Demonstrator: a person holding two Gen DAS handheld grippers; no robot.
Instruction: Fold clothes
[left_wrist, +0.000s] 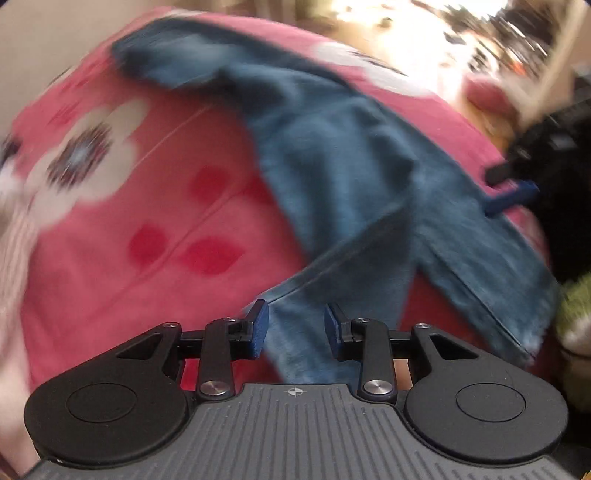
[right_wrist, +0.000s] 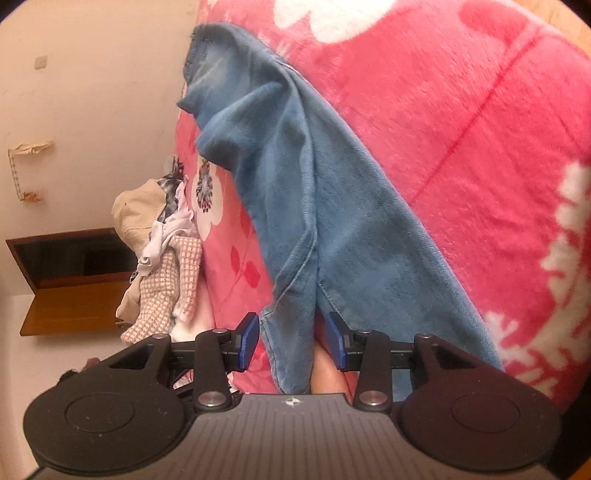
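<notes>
Blue jeans stretched long and rumpled across pink blanket, not yet a tidy fold; left gripper and right gripper each parted around denim, unclamped; unfolded heap waiting alongside.

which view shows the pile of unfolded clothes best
The right wrist view. There the pile of clothes sits sharp at the left edge of the pink blanket, beyond the jeans. The left wrist view is motion-blurred and shows only a pale checked smear at its left edge, probably the same pile.
</notes>
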